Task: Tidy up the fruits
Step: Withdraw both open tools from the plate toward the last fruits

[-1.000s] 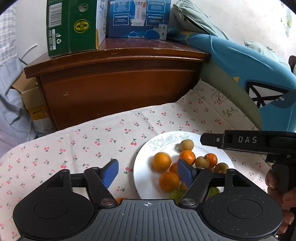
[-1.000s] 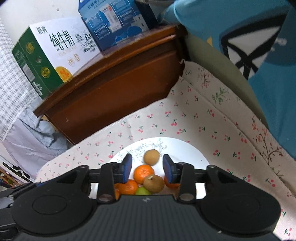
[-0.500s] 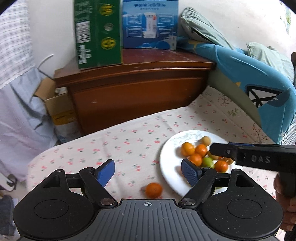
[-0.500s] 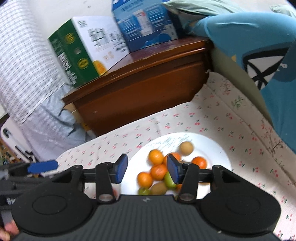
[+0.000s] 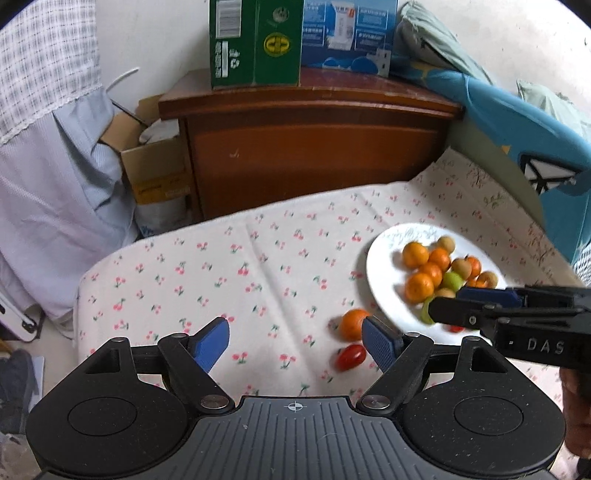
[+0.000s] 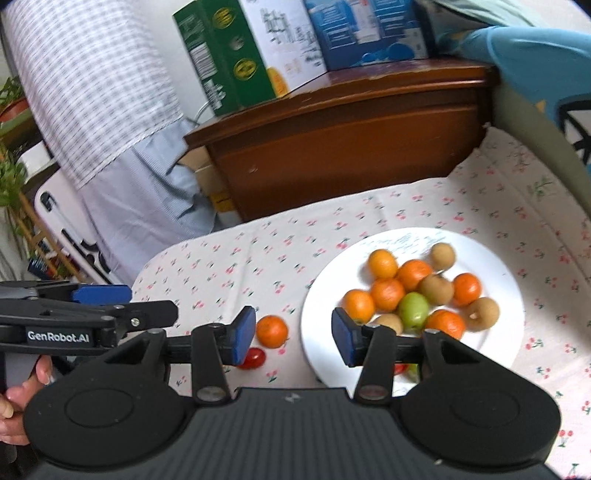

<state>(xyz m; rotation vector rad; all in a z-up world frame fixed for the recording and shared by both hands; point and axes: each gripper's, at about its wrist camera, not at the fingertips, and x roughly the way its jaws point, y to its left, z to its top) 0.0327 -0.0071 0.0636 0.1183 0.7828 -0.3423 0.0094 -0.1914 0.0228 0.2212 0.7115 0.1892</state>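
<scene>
A white plate (image 5: 380, 273) (image 6: 491, 258) on the cherry-print cloth holds several oranges, brown longans and a green fruit (image 6: 413, 308). A loose orange (image 5: 352, 324) (image 6: 272, 331) and a red cherry tomato (image 5: 351, 356) (image 6: 255, 357) lie on the cloth just left of the plate. My left gripper (image 5: 295, 341) is open and empty, above the cloth left of these two. My right gripper (image 6: 291, 338) is open and empty, raised over the plate's left rim; it also shows in the left wrist view (image 5: 476, 308).
A brown wooden cabinet (image 5: 314, 147) stands behind the table with a green carton (image 5: 255, 40) and a blue carton (image 5: 351, 33) on top. A blue cushion (image 5: 517, 147) lies at the right. Cardboard boxes (image 5: 155, 173) and a hanging cloth are at the left.
Both grippers have pulled back and up from the plate, so more of the table shows. The loose orange and the tomato have come into view. Both stay open.
</scene>
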